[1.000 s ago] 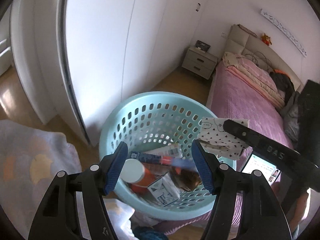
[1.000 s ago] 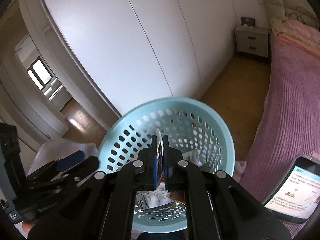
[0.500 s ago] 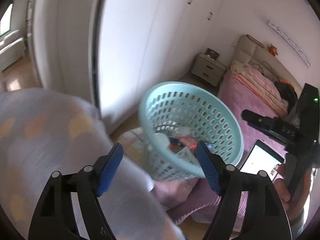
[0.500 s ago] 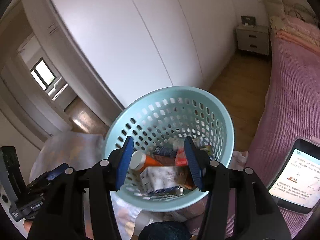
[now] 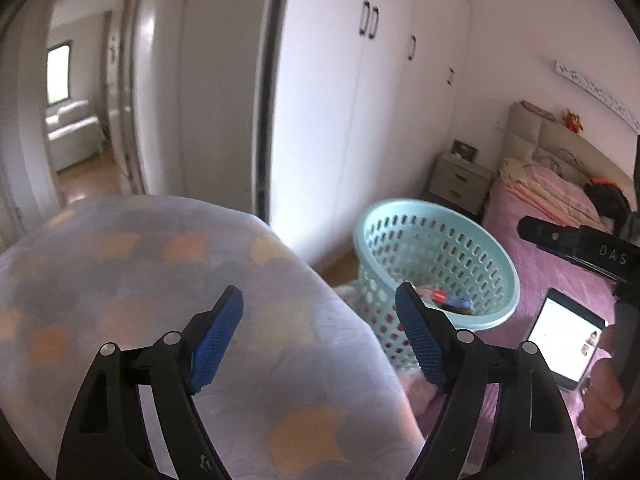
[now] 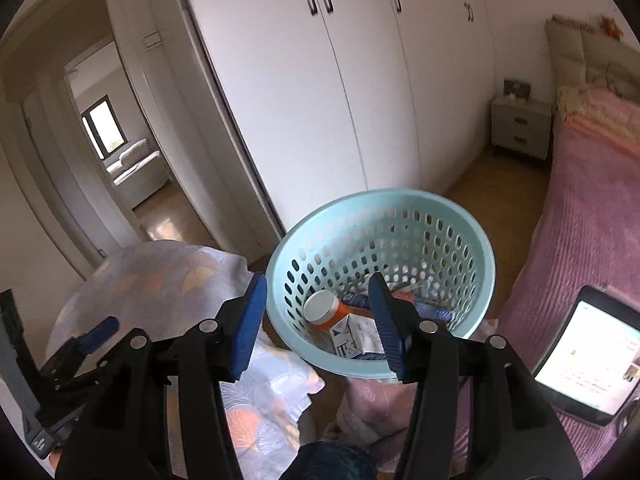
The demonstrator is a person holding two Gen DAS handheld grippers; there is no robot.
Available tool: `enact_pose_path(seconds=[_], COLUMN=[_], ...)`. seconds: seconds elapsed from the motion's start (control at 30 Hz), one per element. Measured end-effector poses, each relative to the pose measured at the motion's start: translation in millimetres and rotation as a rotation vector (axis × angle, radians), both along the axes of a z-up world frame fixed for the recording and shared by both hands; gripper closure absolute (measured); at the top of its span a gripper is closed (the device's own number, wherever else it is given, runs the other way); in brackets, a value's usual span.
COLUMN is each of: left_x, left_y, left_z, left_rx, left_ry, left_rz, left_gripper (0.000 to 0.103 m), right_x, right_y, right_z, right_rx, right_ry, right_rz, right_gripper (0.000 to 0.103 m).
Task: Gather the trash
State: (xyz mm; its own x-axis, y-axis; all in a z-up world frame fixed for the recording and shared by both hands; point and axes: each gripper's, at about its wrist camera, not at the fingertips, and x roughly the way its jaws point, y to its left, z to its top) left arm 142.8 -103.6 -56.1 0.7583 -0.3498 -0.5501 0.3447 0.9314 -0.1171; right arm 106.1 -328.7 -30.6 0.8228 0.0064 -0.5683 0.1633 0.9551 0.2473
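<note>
Beside the pink bed, the pale turquoise perforated plastic basket stands with trash inside: an orange bottle with a white cap, a white carton and a red and blue wrapper. My right gripper hangs above its rim, jaws wide apart and holding nothing. My left gripper is likewise spread wide and empty, over a lilac blanket with orange shell prints, near the basket. A lit tablet lies on the bed.

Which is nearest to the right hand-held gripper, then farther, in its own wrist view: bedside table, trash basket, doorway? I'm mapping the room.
1. Trash basket, just ahead of the right hand-held gripper.
2. Bedside table, far right, against the wall.
3. Doorway, far left; too close to call against the table.
</note>
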Motion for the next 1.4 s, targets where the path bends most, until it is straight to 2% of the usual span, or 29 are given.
enact_pose_path(seconds=[0.2, 0.33, 0.53, 0.8, 1.0, 1.27, 1.4], left_x=[-2.9, 0.4, 0.1, -11.0, -13.8, -15.3, -14.8], left_y=[11.5, 13.6, 21.2, 18.1, 22.0, 23.0, 25.0], left_z=[1.0, -3.3, -8.7, 1.8, 6.5, 8.3, 8.1], left_rx=[-0.039, -0.025, -0.026, 0.023, 0.003, 0.001, -0.004], left_ry=[-0.061, -0.051, -0.044, -0.142, -0.152, -0.160, -0.155], left_rz=[0.038, 0.043, 0.084, 0.102, 0.092, 0.090, 0.095], left_gripper=[0.020, 0.020, 0.020, 0.019, 0.018, 0.016, 0.016], right_x=[-16.9, -26.1, -33.8, -38.1, -44.4, -47.1, -48.3], right_y=[16.3, 20.7, 20.2, 33.5, 43.1, 43.8, 44.0], right_z=[4.6, 1.5, -4.0, -2.5, -1.1, -1.6, -2.1], right_rx=[-0.114, -0.164, -0.161, -0.210, -0.250, -0.243, -0.249], right_ry=[-0.058, -0.082, -0.100, -0.116, -0.133, -0.128, -0.128], right_rz=[-0.055, -0.098, -0.121, -0.148, -0.167, -0.177, -0.181], right_gripper=[0.053, 0.053, 0.052, 0.052, 0.047, 0.047, 0.043])
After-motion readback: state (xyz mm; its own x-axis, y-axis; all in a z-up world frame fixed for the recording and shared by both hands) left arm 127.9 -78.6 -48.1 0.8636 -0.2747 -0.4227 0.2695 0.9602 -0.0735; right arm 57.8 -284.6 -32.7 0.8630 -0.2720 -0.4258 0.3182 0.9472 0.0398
